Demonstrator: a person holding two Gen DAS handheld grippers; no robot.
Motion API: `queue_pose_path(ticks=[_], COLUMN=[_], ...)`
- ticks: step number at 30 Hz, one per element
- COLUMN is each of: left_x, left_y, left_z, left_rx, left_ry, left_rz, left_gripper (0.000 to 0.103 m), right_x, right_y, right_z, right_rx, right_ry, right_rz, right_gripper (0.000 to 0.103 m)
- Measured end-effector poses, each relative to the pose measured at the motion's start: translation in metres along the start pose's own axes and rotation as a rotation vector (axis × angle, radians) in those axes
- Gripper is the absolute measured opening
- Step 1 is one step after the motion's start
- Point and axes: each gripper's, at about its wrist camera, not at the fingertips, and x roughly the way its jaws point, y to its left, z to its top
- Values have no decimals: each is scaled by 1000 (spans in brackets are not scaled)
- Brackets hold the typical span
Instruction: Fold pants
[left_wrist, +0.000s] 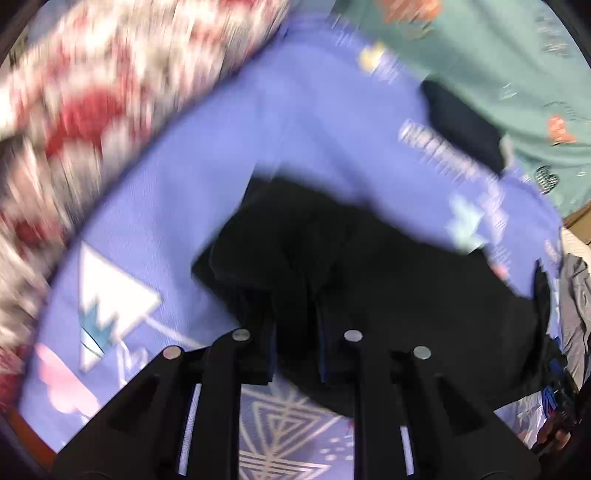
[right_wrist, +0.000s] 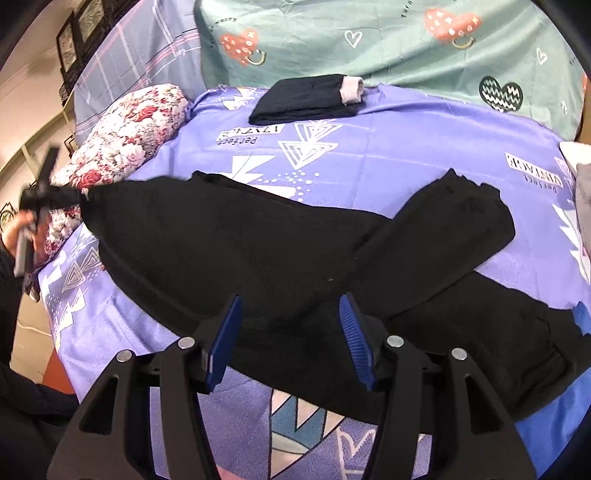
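Note:
Black pants (right_wrist: 221, 240) lie spread across a purple patterned bed sheet (right_wrist: 388, 155), with one leg (right_wrist: 443, 229) folded over at the right. My right gripper (right_wrist: 290, 332) hovers over their near edge, jaws open, blue pads (right_wrist: 221, 339) apart with nothing pinched. At the far left my left gripper (right_wrist: 40, 199), held by a person's hand (right_wrist: 16, 229), pulls one end of the pants (right_wrist: 77, 195) taut. In the blurred left wrist view the left gripper (left_wrist: 295, 332) is shut on a bunch of the black pants (left_wrist: 369, 277).
A folded dark garment with a grey cuff (right_wrist: 306, 98) lies at the back of the bed. A floral pillow (right_wrist: 122, 140) sits at the left, a teal heart-print cover (right_wrist: 369, 40) behind. Grey cloth (right_wrist: 583, 199) shows at the right edge. Framed pictures (right_wrist: 81, 33) hang at the upper left.

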Motion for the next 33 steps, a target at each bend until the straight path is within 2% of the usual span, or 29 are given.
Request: queue_pose_path(ticks=[3,5,6,10,11,14,16,22,25,28,29,32,33], left_x=[13,10,7,-13,-22,-47,-59,-62,-43,-23,-15,0,6], left_y=[15,18,19,15,11,-2,-17,-50,-60,-71,-76,-85,-88], left_z=[-10,-10,-9,-9,-10,-14,-17,-32,-37,-38,-38,-41,-42], left_rx=[-40,-46,-45,-24,-6,43,81,157,165,160,162,164,171], left_ry=[5,-17,-23,-47,-78,-178,-213,-198,-151,-105,-86,-47,-33], left_rz=[8,61,88,115,144,223,207,120,85,67,63,50,50], left_gripper=[37,66,70,77,82,86,87,90,90,91,91,93,93], right_x=[7,13,18,42,46,65,81,122,136,139,139,138,135], right_y=[1,2,2,-10,-13,-31,-46,-95,-108,-119,-121,-127,-129], right_z=[11,19,22,38,42,61,75,102,108,114,115,115,116], right_rx=[3,-1,-2,16,20,41,58,158,168,201,200,202,213], right_ry=[-6,-4,4,52,57,93,118,195,224,216,218,234,224], right_rz=[8,5,-20,-236,-258,-354,-443,-567,-611,-615,-616,-605,-599], right_gripper=[56,56,56,56,56,56,56,56,56,59,57,7,7])
